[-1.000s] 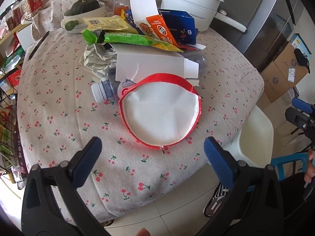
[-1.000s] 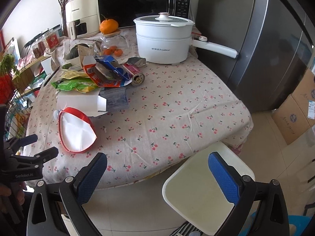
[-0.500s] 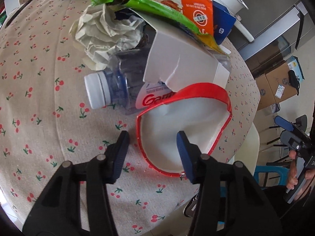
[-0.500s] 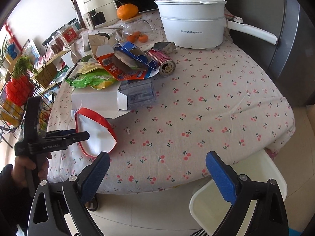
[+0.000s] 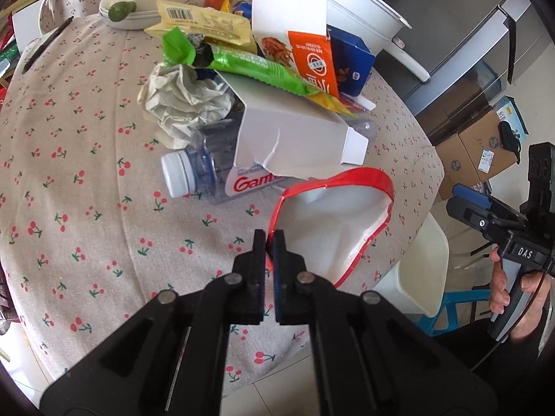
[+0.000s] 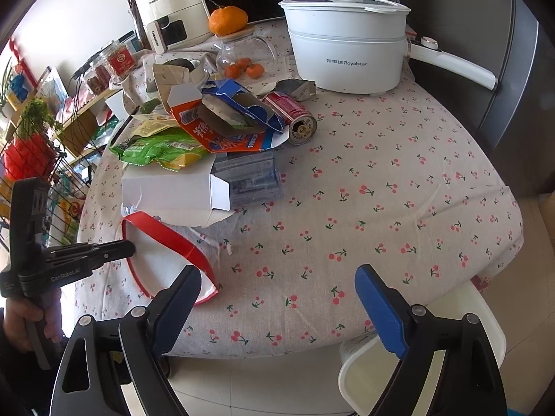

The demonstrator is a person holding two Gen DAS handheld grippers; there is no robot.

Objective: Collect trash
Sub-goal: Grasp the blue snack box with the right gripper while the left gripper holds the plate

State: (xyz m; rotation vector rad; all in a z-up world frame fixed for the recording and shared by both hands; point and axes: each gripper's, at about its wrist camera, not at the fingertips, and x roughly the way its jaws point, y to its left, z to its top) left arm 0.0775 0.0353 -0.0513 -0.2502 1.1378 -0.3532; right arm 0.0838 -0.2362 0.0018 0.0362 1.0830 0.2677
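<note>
A flattened white paper bowl with a red rim (image 5: 333,222) lies at the near edge of the table (image 5: 86,180). My left gripper (image 5: 269,241) is shut on its near-left rim, and the right wrist view shows the same grip (image 6: 130,248) on the bowl (image 6: 163,253). Behind the bowl is a heap of trash: a white carton (image 5: 295,138), a clear bottle (image 5: 194,176), crumpled paper (image 5: 184,100), a green wrapper (image 5: 249,66) and a red can (image 6: 295,118). My right gripper (image 6: 277,279) hovers over the table's front edge. Its jaws stand wide and are closing slightly, with only tablecloth between them.
A white electric pot (image 6: 347,55) with a long handle stands at the back right. A glass jar of oranges (image 6: 246,59) and an air fryer (image 6: 170,14) stand behind the heap. A white plastic seat (image 6: 416,364) sits below the table's front edge. Cardboard boxes (image 5: 478,152) lie on the floor.
My left gripper went in to the bowl and shut on its red rim, which now stands bent up. My right gripper came closer to the table and lower.
</note>
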